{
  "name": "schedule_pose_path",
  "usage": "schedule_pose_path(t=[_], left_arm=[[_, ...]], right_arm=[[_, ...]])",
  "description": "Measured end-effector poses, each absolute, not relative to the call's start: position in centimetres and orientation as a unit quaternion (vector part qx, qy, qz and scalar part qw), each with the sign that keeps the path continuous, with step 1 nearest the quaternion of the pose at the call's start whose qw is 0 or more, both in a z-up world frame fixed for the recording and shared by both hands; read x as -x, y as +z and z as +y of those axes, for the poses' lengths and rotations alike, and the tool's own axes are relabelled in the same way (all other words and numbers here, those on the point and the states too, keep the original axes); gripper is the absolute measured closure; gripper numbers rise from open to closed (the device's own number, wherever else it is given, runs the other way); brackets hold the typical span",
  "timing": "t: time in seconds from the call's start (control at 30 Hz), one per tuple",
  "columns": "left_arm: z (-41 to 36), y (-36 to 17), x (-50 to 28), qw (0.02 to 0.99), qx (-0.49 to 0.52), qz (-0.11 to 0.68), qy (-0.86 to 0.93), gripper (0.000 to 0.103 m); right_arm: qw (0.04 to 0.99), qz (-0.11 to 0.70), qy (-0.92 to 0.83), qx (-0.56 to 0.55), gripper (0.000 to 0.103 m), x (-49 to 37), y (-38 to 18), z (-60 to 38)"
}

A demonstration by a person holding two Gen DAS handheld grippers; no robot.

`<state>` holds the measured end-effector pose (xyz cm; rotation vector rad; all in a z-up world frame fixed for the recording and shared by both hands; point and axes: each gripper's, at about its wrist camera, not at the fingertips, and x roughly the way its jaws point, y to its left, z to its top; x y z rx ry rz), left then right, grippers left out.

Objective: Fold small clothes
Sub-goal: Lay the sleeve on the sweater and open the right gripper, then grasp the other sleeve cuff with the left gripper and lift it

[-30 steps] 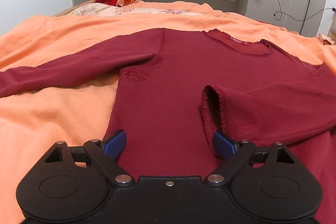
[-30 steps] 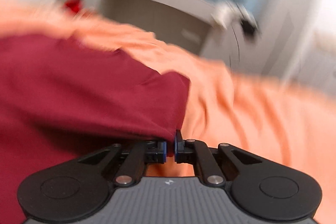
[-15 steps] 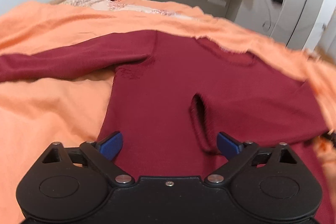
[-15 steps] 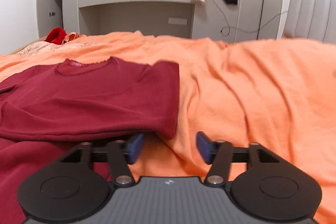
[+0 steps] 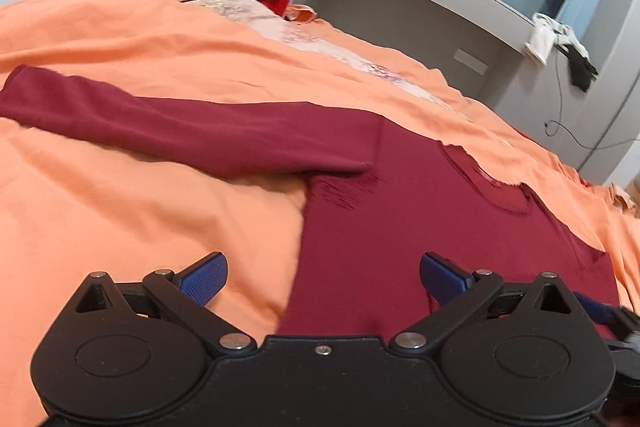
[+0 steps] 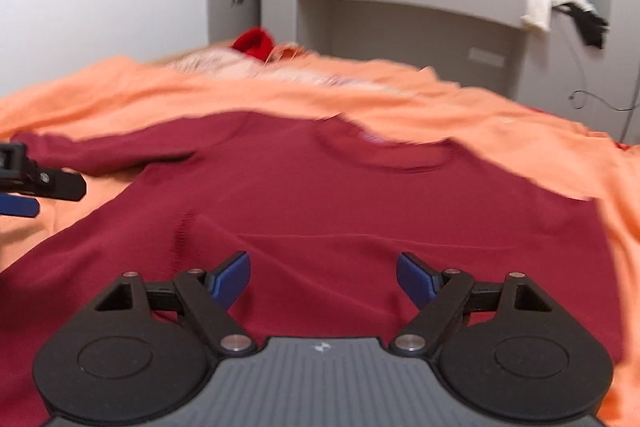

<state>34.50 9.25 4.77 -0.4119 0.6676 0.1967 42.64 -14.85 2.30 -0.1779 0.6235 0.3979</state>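
Both gripper heads (image 5: 322, 277) (image 6: 323, 277) over sweater (image 6: 340, 211)

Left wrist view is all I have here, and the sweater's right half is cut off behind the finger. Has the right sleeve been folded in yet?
Observer: Yes. In the right wrist view the right sleeve lies folded across the front of the maroon sweater, and its cuff ends around mid-chest.
Operator: Is the right hand-held gripper gripping that sleeve?
Observer: No. The right hand-held gripper is open. Its jaws have just been opening and nothing is pinched between them. The sleeve lies flat beneath.
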Motion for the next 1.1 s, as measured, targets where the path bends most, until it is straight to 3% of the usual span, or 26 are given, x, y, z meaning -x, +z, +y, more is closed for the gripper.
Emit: schedule_pose_path(t=[0.27,0.47,0.67,0.83,1.1], left_arm=[[10.4,5.1,-34.1,0.918,0.210,0.323,0.094,0.001],[10.6,5.0,-33.9,0.915,0.216,0.326,0.095,0.001],[11.0,4.8,-34.0,0.913,0.216,0.332,0.098,0.001],[12.1,4.7,-33.9,0.910,0.222,0.334,0.108,0.001],[17.3,4.1,-33.3,0.911,0.236,0.288,0.175,0.001]], right_arm=[[0.896,0.322,0.214,0.218,0.020,-39.4,1.1,-10.5],[0.883,0.331,0.231,0.240,0.024,-36.7,0.5,-10.7],[0.893,0.314,0.256,0.198,0.020,-35.2,1.4,-12.7],[0.912,0.263,0.277,0.152,0.003,-31.9,2.9,-14.8],[0.924,0.242,0.292,0.049,0.000,-27.9,3.9,-19.3]])
